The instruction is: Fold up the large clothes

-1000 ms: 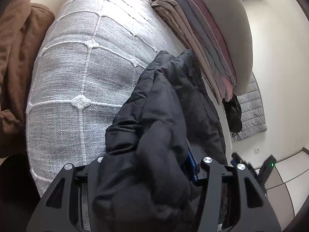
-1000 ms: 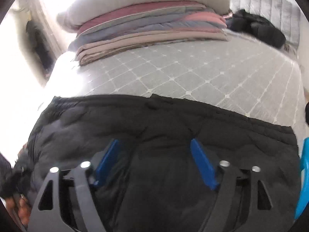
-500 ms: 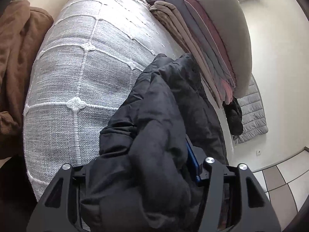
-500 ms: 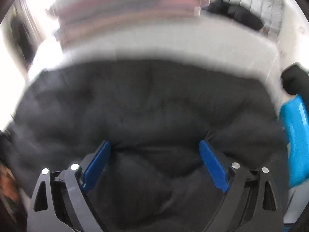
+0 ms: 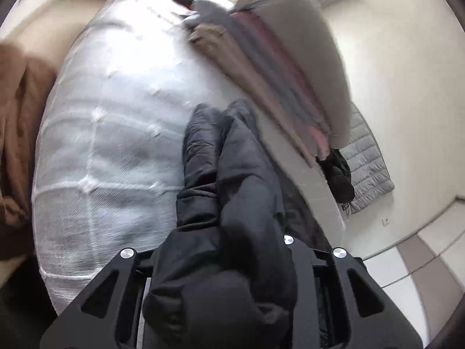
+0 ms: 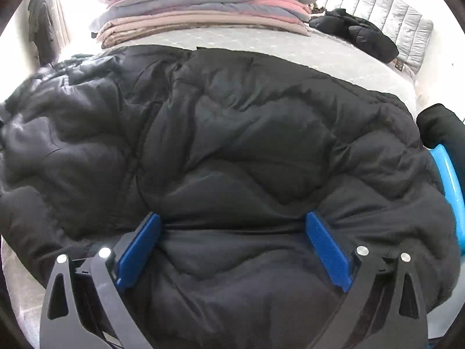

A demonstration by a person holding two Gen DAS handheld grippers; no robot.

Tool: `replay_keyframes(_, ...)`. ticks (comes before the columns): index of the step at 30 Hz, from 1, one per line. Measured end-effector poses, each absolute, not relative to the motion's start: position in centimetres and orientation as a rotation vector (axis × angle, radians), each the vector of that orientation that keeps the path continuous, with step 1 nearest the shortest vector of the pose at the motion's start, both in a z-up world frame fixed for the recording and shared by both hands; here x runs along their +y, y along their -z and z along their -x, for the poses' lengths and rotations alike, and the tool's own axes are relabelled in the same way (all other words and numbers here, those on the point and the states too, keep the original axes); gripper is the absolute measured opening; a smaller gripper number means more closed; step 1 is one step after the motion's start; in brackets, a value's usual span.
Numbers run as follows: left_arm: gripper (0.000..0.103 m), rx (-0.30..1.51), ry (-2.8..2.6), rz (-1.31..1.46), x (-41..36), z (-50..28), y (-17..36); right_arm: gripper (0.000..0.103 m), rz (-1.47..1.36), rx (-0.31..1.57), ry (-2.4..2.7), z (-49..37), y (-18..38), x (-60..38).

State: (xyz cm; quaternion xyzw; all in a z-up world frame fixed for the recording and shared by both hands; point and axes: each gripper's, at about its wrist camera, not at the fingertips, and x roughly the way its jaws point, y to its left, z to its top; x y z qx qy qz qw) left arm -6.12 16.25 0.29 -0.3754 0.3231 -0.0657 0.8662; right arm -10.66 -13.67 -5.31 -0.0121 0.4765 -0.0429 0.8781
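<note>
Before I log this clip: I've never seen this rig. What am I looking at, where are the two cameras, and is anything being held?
No robot here: a person carries two handheld grippers, each with a fisheye camera looking forward along its fingers. The left wrist view shows the left gripper with a bunch of the black puffer jacket bulging between its arms; its fingertips are buried, so it seems clamped on. The right wrist view shows the right gripper, its blue fingers spread wide, jacket between them unpinched. The jacket lies across a grey quilted bed. Behind it are stacked folded blankets and another dark garment.
</note>
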Motion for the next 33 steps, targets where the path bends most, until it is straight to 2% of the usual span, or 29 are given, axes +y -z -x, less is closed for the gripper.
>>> replay_keyframes(6,0.023,0.588,0.193,0.653,11.6,6.7,-6.7,0.097,0.032,1.047,0.072,9.3,5.6,-13.6)
replay_keyframes(9,0.023,0.549,0.254,0.551,7.4,6.9,-10.5,0.097,-0.048,1.075,0.033,8.6,5.2,-14.2)
replay_keyframes(13,0.023,0.534,0.382,0.407,-0.8,7.0,-14.7,0.097,0.000,1.137,0.014,7.4,5.3,-13.5)
replay_keyframes(16,0.023,0.549,0.479,0.300,-7.1,7.1,-16.3,0.097,-0.314,1.132,-0.155,8.0,2.9,-18.0)
replay_keyframes(20,0.023,0.604,0.584,0.165,-15.5,7.4,-14.9,0.097,-0.914,0.933,-0.335,11.9,1.7,-28.8)
replay_keyframes(23,0.023,0.710,0.647,0.080,-21.7,7.2,-10.8,0.097,-1.174,0.786,-0.338,15.2,3.8,-35.9)
replay_keyframes(25,0.024,0.817,0.682,-0.001,-25.8,7.4,-7.0,0.097,-1.337,0.756,-0.382,16.0,6.4,-38.0)
replay_keyframes(29,0.037,0.936,0.731,-0.135,-30.2,8.9,-2.0,0.097,-1.494,0.730,-0.422,16.7,10.6,-39.5)
replay_keyframes(31,0.058,0.943,0.776,-0.199,-31.4,10.2,-1.9,0.097,-1.523,0.733,-0.444,16.5,11.6,-39.6)
replay_keyframes(33,0.064,0.938,0.792,-0.274,-31.9,11.3,-2.4,0.097,-1.545,0.732,-0.474,16.1,12.1,-39.8)
